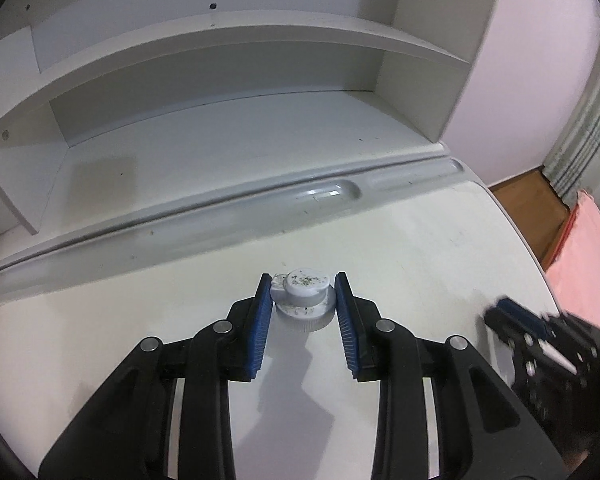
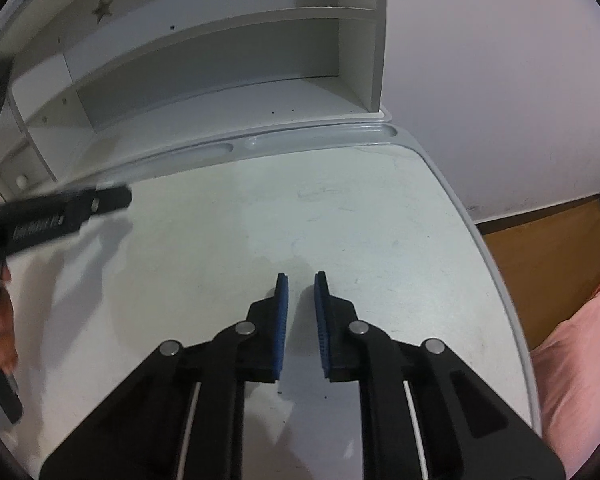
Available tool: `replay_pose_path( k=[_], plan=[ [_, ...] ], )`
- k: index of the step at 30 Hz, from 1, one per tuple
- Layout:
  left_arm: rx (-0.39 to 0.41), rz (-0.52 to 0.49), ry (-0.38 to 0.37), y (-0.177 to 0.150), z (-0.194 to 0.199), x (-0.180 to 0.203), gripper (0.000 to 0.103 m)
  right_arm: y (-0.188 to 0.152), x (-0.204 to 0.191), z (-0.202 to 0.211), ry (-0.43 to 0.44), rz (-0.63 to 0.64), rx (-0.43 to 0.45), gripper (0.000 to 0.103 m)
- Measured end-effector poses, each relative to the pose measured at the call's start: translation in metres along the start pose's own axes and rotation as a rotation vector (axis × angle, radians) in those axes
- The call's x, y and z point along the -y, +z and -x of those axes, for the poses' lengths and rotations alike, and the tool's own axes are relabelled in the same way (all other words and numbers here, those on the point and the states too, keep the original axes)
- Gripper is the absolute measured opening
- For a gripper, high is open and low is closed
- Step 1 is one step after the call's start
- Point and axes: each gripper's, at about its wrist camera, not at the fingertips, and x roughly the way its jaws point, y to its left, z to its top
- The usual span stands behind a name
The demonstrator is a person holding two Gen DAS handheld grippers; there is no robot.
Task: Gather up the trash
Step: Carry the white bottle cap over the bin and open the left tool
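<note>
Left hand-held gripper (image 1: 302,300): clenched on soiled flip-top bottle cap (image 1: 302,294), above bench (image 1: 400,248) | handling: judged light, rigid, slippery; knurled skirt best gripped | right hand-held gripper (image 2: 300,308): narrowly parted, nothing held, at 3 o'clock.

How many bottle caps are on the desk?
1. The white, speckled bottle cap sits on the desk between the blue pads of the left hand-held gripper. The right wrist view shows none; more could be hidden under the grippers.
</note>
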Motion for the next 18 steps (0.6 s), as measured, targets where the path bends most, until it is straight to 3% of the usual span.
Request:
replay_pose_path(
  k=[4, 9, 13, 18],
  plan=[
    [0.018, -0.036, -0.038, -0.017, 0.024, 0.014, 0.031, -0.001, 0.016, 0.008, 0.068, -0.046, -0.006, 0.012],
    [0.056, -0.16, -0.185, -0.036, 0.065, 0.076, 0.031, -0.012, 0.059, 0.069, 0.057, -0.097, 0.078, 0.012],
    [0.087, -0.29, -0.312, -0.044, 0.089, 0.154, 0.031, -0.036, 0.129, 0.132, -0.027, -0.203, 0.149, 0.012],
    [0.046, -0.494, -0.516, -0.082, 0.108, 0.272, 0.031, -0.099, 0.223, 0.198, -0.164, -0.356, 0.16, 0.012]
  ],
)
